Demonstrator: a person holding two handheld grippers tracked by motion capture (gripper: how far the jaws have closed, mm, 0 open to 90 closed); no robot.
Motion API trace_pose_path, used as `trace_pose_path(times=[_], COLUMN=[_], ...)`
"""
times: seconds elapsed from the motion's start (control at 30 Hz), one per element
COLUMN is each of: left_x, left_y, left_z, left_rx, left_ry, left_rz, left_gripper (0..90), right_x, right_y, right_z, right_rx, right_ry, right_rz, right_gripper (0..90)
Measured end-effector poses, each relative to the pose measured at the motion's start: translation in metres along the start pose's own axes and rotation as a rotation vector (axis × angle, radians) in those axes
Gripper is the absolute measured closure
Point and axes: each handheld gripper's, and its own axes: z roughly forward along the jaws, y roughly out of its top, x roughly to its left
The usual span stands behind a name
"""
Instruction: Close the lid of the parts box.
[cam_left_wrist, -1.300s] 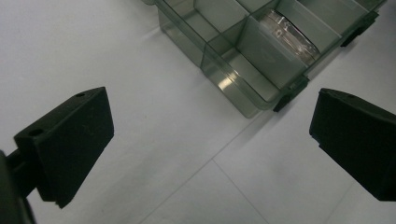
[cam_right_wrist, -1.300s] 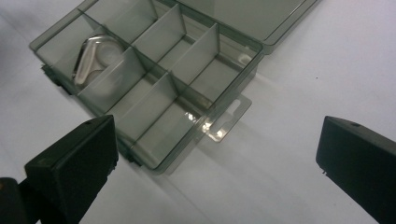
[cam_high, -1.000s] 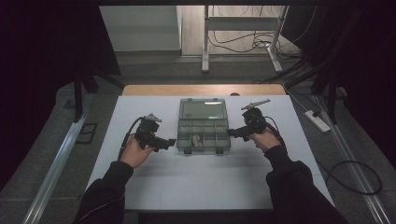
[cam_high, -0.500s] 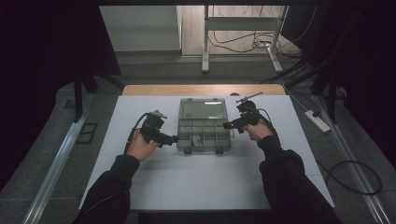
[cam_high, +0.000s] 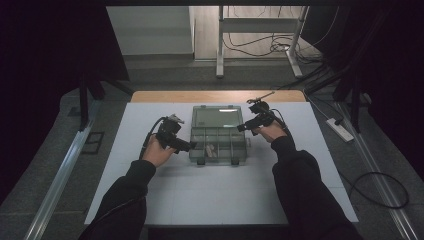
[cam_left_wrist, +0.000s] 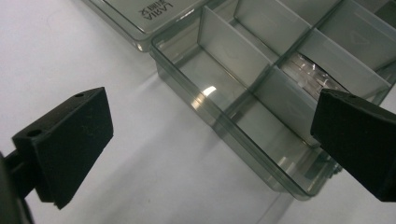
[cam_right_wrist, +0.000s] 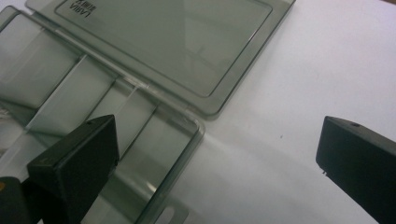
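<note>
Two grippers flank one clear plastic organiser box (cam_high: 218, 144) that lies open on the white table (cam_high: 125, 130). Its lid (cam_high: 218, 117) is folded flat on the far side, beyond both grippers, with printed lettering showing through it in the gripper views.

At the box's left edge, the left gripper (cam_high: 191, 146) is held with its jaws spread wide and nothing between them. In the left gripper view, the box's near corner sits in the gap between the jaws, closer to the right-hand jaw, with bare table under the left-hand one. The two compartments nearest that gripper show just their clear floor and walls. One compartment further in, half behind the right-hand jaw, holds some small pale pieces (cam_left_wrist: 306, 72), too blurred to name. From above, these pieces (cam_high: 210, 149) lie in the front row, just right of the left gripper's tips.

At the box's far right corner, the right gripper (cam_high: 241, 128) also has its jaws wide apart, gripping nothing. In the right gripper view, the left-hand jaw hangs over the end compartments, and the right-hand jaw is over bare table.
</note>
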Motion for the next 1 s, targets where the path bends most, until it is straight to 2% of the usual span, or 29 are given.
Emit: trace_pose_path(times=[0.23,0.63,0.87,1.0], left_x=[0.004,0.005,0.005,0.002], left_y=[0.002,0.012,0.01,0.01], left_z=[0.005,0.018,0.021,0.023], left_rx=[0.0,0.004,0.002,0.011], left_ry=[-0.001,0.004,-0.01,-0.018], left_rz=[0.005,0.025,0.025,0.04], left_gripper=[0.0,0.0,0.0,0.0], right_x=[-0.003,-0.011,-0.015,-0.016], right_y=[0.012,0.028,0.034,0.037], right_z=[0.012,0.031,0.037,0.044], right_rx=[0.024,0.055,0.061,0.077], right_ry=[-0.025,-0.049,-0.044,-0.057], right_rz=[-0.008,0.026,0.03,0.033], right_gripper=[0.0,0.0,0.0,0.0])
